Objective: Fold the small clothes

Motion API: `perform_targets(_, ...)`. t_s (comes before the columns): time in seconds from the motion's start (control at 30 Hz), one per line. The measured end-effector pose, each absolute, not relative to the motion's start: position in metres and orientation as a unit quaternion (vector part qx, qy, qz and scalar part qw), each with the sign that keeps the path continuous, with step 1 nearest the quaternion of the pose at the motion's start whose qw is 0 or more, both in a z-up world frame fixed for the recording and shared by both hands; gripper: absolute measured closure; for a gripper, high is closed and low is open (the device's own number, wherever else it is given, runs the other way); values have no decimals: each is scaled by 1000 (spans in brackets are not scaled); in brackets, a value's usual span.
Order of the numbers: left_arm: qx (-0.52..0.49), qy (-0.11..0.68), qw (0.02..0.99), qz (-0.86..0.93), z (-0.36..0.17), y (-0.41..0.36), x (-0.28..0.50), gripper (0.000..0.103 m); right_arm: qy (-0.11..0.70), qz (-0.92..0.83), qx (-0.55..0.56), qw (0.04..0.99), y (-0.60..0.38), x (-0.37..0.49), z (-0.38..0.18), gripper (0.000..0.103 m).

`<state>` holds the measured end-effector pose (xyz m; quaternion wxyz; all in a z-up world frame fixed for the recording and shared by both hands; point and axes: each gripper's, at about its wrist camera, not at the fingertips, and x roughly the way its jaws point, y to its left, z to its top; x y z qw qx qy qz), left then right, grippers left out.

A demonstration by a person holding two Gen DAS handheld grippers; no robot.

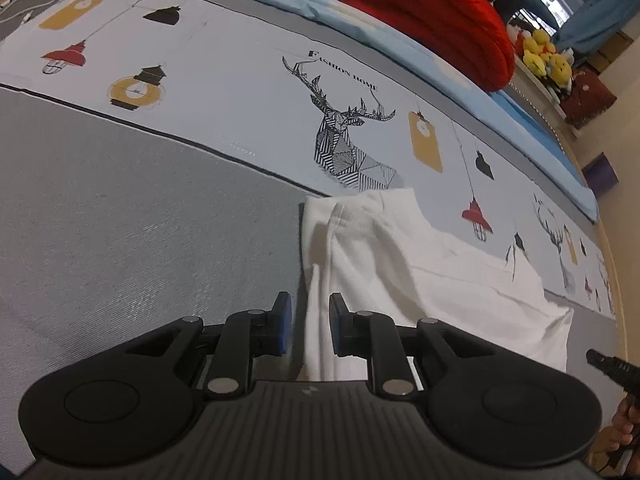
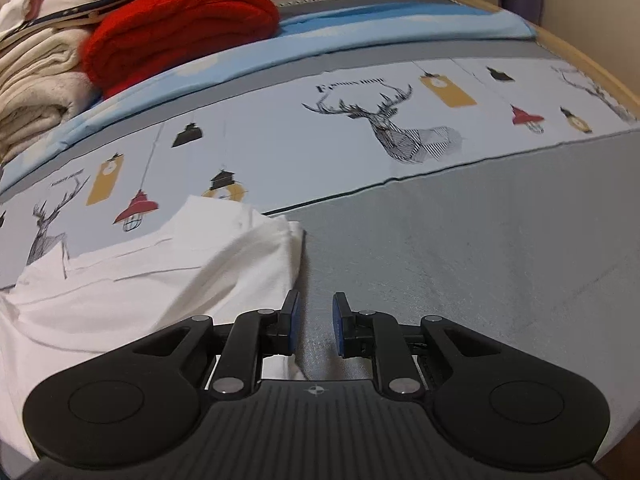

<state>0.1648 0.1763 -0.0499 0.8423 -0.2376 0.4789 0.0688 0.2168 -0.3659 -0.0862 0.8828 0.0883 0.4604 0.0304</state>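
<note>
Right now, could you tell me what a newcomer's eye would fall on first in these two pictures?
First, the white garment lying rumpled on the grey bedspread, one edge just ahead of the open left tongs and the opposite edge beside the open right tongs. Next, the folded red knit blanket stacked at the far side. Between them, a geometric deer print sits on the pale band.

1 white garment [image 1: 400, 264], 1 red blanket [image 1: 432, 12], 2 grippers.
</note>
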Motion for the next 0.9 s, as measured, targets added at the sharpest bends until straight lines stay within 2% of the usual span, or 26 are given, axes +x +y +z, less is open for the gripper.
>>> perform_targets(0.1, -245, 472, 844, 67, -50, 172, 177, 83, 464, 30, 102, 879, -365, 226, -90, 84)
perform_targets(0.23, -248, 470, 844, 68, -53, 167, 193, 82, 467, 43, 100, 878, -353, 239, -93, 73)
perform_targets(0.27, -248, 472, 843, 69, -54, 166, 196, 81, 469, 46, 97, 877, -350, 243, -94, 72)
perform_targets(0.3, -248, 474, 842, 72, -56, 166, 201, 76, 471, 46, 96, 875, -347, 246, -95, 70)
perform_targets(0.43, -248, 479, 839, 80, -63, 165, 214, 69, 488, 43, 93, 867, -337, 263, -105, 69)
perform_targets(0.57, -245, 488, 834, 83, -71, 165, 227, 68, 515, 29, 87, 852, -330, 279, -121, 66)
perform_targets(0.77, -231, 494, 834, 87, -80, 164, 239, 69, 518, 34, 103, 848, -326, 296, -129, 66)
perform_targets(0.8, -229, 493, 835, 85, -80, 164, 240, 69, 517, 41, 106, 848, -324, 298, -130, 71)
perform_targets(0.83, -228, 493, 836, 82, -80, 164, 242, 76, 514, 45, 106, 850, -323, 299, -129, 76)
perform_targets(0.9, -224, 488, 840, 78, -79, 165, 243, 93, 505, 48, 99, 856, -320, 301, -127, 97)
